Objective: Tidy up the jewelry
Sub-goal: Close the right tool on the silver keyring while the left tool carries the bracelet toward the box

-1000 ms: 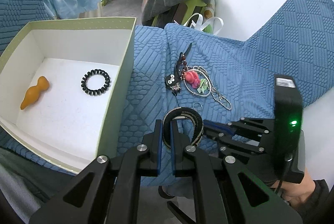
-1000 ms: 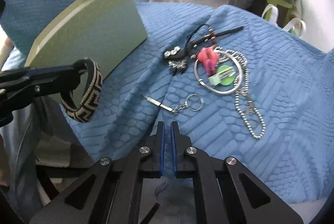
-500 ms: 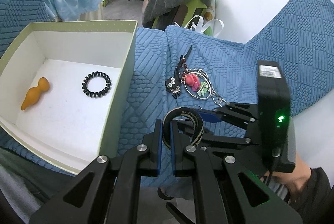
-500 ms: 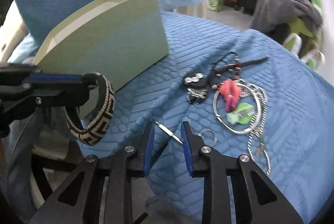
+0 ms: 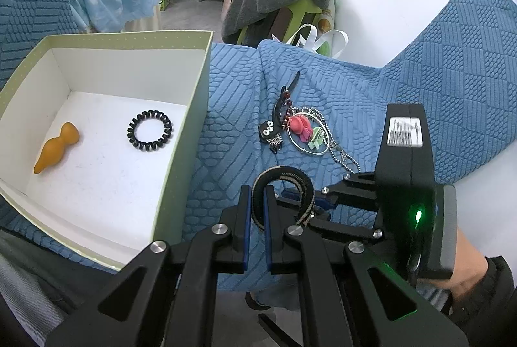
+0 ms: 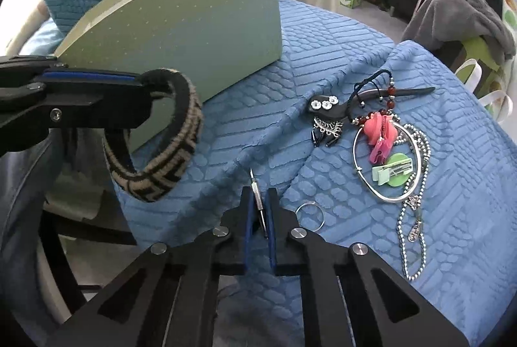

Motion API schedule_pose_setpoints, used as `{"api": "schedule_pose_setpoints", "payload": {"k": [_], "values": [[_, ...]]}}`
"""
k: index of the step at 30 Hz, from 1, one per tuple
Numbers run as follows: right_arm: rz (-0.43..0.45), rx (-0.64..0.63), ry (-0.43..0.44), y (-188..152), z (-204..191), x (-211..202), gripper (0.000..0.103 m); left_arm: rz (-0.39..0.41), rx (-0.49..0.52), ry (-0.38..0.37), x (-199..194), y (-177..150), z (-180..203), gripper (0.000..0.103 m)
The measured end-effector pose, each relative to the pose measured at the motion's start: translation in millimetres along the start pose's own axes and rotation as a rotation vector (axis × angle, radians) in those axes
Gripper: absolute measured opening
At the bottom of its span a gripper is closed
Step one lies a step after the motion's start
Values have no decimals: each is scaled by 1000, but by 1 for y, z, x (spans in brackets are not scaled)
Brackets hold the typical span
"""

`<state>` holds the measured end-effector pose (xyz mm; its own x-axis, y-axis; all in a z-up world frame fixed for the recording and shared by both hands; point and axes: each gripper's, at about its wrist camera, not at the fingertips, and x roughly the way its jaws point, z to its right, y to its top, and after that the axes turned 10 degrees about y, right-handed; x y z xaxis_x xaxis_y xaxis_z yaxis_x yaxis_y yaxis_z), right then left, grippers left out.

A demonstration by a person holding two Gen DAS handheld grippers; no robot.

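Observation:
My left gripper (image 5: 256, 201) is shut on a tan and black woven bangle (image 5: 292, 184), held above the blue cover beside the green box (image 5: 181, 153). The bangle also shows in the right wrist view (image 6: 158, 150). The box holds a black coil hair tie (image 5: 149, 134) and an orange piece (image 5: 56, 147). My right gripper (image 6: 258, 211) has its jaws closed around a thin metal pin (image 6: 257, 195) of a keyring (image 6: 309, 215) on the cover. A pile of jewelry lies further on: silver hoop (image 6: 384, 159), pink clip (image 6: 379, 133), bead chain (image 6: 416, 214).
A black hair clip with charms (image 6: 332, 111) lies by the pile. The green box's outer wall (image 6: 194, 33) stands left of the right gripper. Clothes and a green stool (image 5: 284, 1) are behind the seat. A blue cushion (image 5: 468, 72) rises at the right.
My right gripper opened, moved forward and down to the keyring pin and closed around it. My left gripper kept hold of the bangle and rose slightly.

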<state>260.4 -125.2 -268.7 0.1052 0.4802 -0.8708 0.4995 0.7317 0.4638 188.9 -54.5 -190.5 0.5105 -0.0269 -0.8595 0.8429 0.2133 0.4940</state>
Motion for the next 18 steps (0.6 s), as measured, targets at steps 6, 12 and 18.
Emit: {"api": "schedule_pose_setpoints", "payload": {"k": [6,12,18], "values": [[10,156,-59,-5,-5,-7,3,0,-18,-8,-3,1,-4,6],[126,343,-107,-2,11,-49,3,15,-31,-31,-14,8,-5,6],[205,450,-180,1,11,-97,3,26,-45,-58,-34,22,-8,6]]}}
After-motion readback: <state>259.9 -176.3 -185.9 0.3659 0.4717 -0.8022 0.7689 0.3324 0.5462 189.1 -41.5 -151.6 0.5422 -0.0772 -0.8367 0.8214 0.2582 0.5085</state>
